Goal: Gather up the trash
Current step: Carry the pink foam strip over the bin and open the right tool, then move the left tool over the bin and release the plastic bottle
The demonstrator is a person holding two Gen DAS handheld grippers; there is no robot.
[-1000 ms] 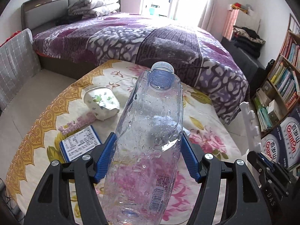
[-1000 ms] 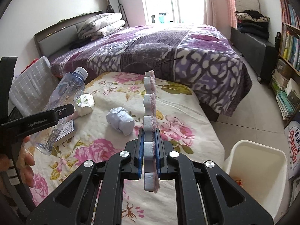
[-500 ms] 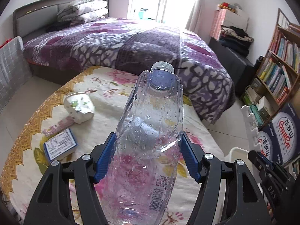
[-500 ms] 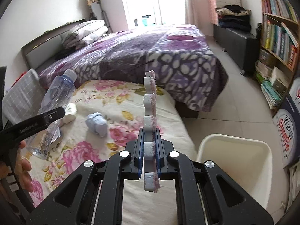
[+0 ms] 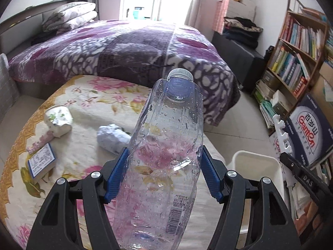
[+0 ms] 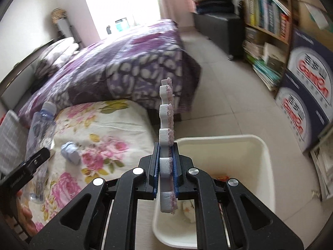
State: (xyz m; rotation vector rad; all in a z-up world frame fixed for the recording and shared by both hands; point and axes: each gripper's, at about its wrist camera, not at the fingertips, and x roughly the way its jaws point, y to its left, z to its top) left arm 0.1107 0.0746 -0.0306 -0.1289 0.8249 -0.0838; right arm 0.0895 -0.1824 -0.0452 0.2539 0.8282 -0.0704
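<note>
My left gripper (image 5: 164, 152) is shut on a clear, wet plastic bottle (image 5: 166, 135) with its cap pointing away, above the floral-cloth table (image 5: 83, 108). The same bottle (image 6: 40, 129) shows at the left of the right wrist view. My right gripper (image 6: 166, 145) has a white-and-pink notched foam strip (image 6: 166, 112) standing on edge between its blue pads; its jaws are opening, with the pads still on the strip. It hangs over the near-left rim of the white bin (image 6: 268, 166), which holds some scraps. A crumpled paper wad (image 5: 112, 137) lies on the table.
A crushed flowered cup (image 5: 58, 120), a small printed box (image 5: 41, 164) and a pink strip (image 5: 41, 141) lie on the table's left. The purple bed (image 5: 124, 48) stands behind. Bookshelves (image 5: 295, 48) and blue cartons (image 6: 301, 104) line the right; the bin (image 5: 256, 160) sits on the tiled floor.
Both grippers swung right, away from the table's middle. The right one, still with the foam strip, now hangs over the bin; the bin has come into the left wrist view.
</note>
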